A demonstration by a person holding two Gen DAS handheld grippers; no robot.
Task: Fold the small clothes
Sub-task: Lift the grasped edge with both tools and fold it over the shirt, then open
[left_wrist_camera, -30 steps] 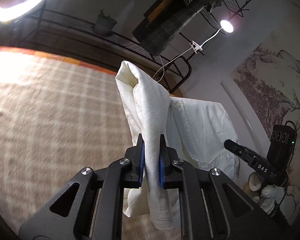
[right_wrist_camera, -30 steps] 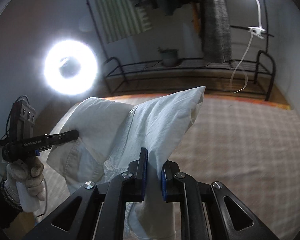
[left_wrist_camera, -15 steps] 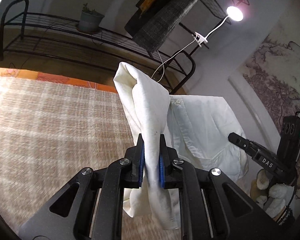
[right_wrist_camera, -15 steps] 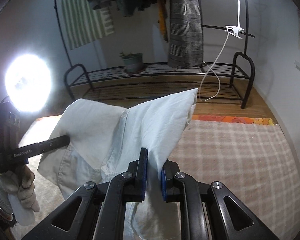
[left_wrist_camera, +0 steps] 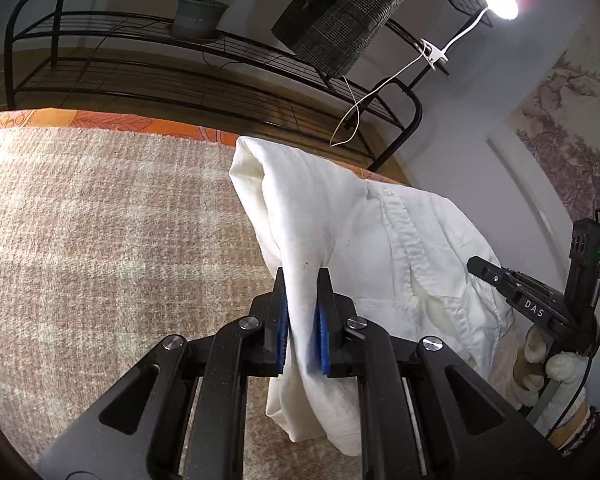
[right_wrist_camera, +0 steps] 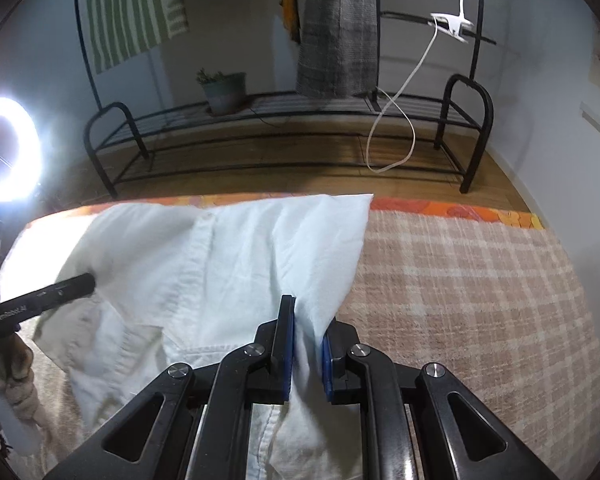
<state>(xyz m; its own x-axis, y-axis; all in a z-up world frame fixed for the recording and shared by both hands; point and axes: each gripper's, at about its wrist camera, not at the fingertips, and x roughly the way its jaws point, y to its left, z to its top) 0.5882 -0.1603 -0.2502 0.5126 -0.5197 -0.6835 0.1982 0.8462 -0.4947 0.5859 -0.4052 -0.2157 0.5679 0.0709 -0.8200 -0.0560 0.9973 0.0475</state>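
Observation:
A small white button-up shirt [left_wrist_camera: 380,240] hangs between my two grippers above a beige plaid blanket [left_wrist_camera: 100,240]. My left gripper [left_wrist_camera: 302,316] is shut on one bunched edge of the shirt. My right gripper [right_wrist_camera: 306,340] is shut on the other edge of the shirt [right_wrist_camera: 220,272]. The button placket faces the cameras. The right gripper also shows at the far right of the left wrist view [left_wrist_camera: 532,304]. The left gripper shows at the left edge of the right wrist view [right_wrist_camera: 32,304].
The blanket [right_wrist_camera: 480,300] has an orange border at its far edge. Behind it stand a black metal rack [right_wrist_camera: 280,132] with a potted plant [right_wrist_camera: 224,90], hanging clothes [right_wrist_camera: 336,28], a clip lamp [left_wrist_camera: 500,2] and a ring light [right_wrist_camera: 8,148].
Both grippers have tilted down with the shirt, so the blanket fills more of both views. The shirt now spreads wider between them.

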